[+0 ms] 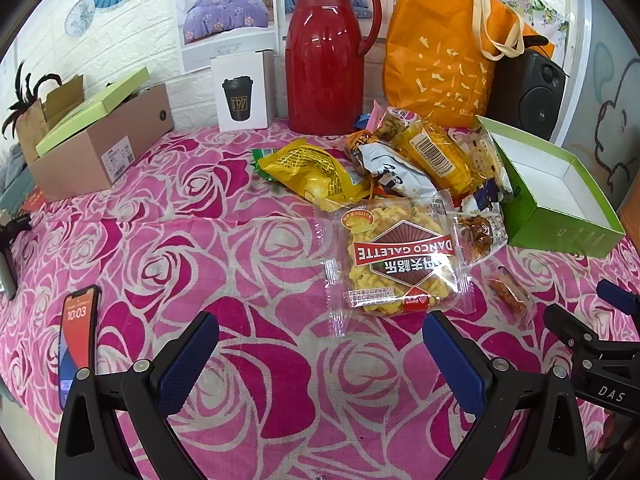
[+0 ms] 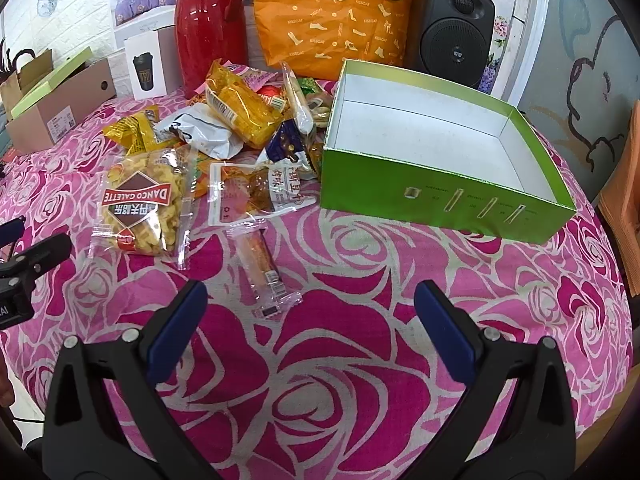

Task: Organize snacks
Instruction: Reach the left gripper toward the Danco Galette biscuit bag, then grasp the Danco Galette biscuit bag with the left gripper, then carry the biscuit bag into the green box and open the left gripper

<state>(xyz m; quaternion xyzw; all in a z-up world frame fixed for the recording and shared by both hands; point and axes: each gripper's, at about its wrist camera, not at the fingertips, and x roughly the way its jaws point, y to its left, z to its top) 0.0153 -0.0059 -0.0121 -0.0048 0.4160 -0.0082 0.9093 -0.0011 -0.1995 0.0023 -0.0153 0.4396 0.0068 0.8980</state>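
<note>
Left gripper (image 1: 320,354): released, jaws spread wide and holding nothing, at the bottom of the left wrist view, above the rose cloth (image 1: 256,364).
Right gripper (image 2: 310,316): likewise spread and empty, at the bottom of the right wrist view; its black frame also shows at the lower right edge of the left wrist view.
Stick snack (image 2: 262,270): a thin clear-wrapped bar lying alone on the cloth, just above and between the right gripper's fingers, nearer the left one.
Galette pack (image 1: 394,260): clear bag of yellow biscuits with a red "DANCO GALETTE" band, centre of the left wrist view, just beyond the left gripper; centre left in the right wrist view.
Clear pouch (image 2: 256,194): holds a brown piece, lies just right of the galette pack, close to the box front.
Snack pile (image 2: 236,116): yellow, white and orange packets heaped together behind the galette pack, upper middle of both views, touching the box's left side.
Yellow bag (image 1: 316,172): at the pile's left edge, flat on the cloth.
Green box (image 2: 444,200): open, white inside, nothing in it, upper right of the right wrist view.
Phone (image 1: 78,336): screen lit, lower left of the left wrist view.
Red jug (image 1: 326,56): upright at the top centre, behind the pile.
Orange bag (image 1: 444,52): right of the jug, with a black speaker (image 2: 454,24) beside it.
Cardboard box (image 1: 100,140): upper left, open.
</note>
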